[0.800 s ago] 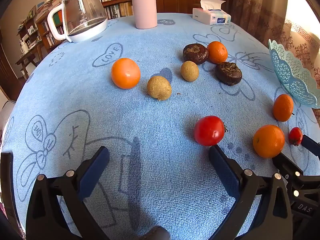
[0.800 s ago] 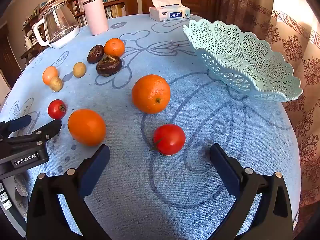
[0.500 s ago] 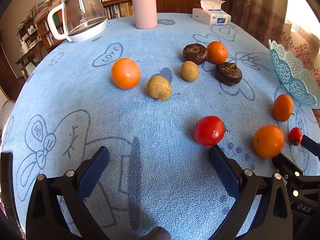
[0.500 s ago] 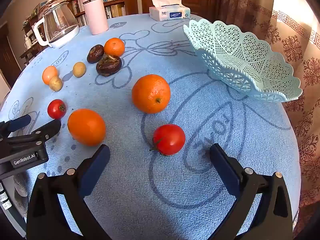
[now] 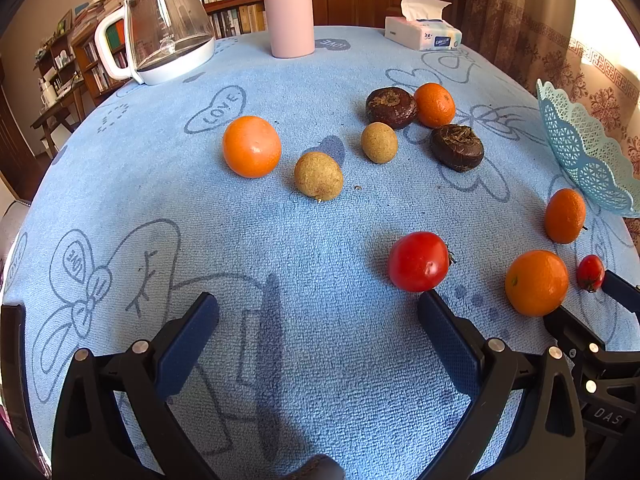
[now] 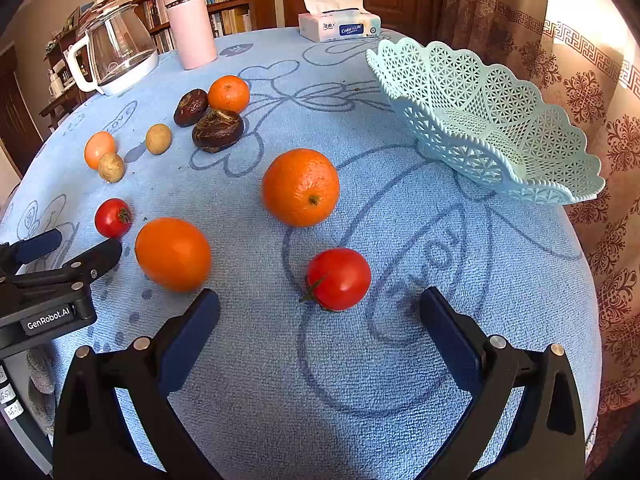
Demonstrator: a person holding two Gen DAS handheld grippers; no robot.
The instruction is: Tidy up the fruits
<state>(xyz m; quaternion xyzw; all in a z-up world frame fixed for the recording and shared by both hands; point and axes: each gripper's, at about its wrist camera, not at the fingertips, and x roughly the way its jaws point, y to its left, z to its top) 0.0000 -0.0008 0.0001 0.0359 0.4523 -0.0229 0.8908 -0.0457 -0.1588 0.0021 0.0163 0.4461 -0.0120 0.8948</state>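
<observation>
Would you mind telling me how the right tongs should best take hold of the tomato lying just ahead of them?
Grip the tomato across its round middle, coming from above with the open right tongs. Its stalk points sideways, so both flanks are smooth and free.

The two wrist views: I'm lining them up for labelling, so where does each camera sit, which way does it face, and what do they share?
Left wrist: behind the open left gripper, angled down across the blue tablecloth toward the glass kettle; the right gripper pokes in at right.
Right wrist: behind the open right gripper, angled down toward the basket; the left gripper shows at left.
Shared: the pink tumbler, tissue box and the fruit.
</observation>
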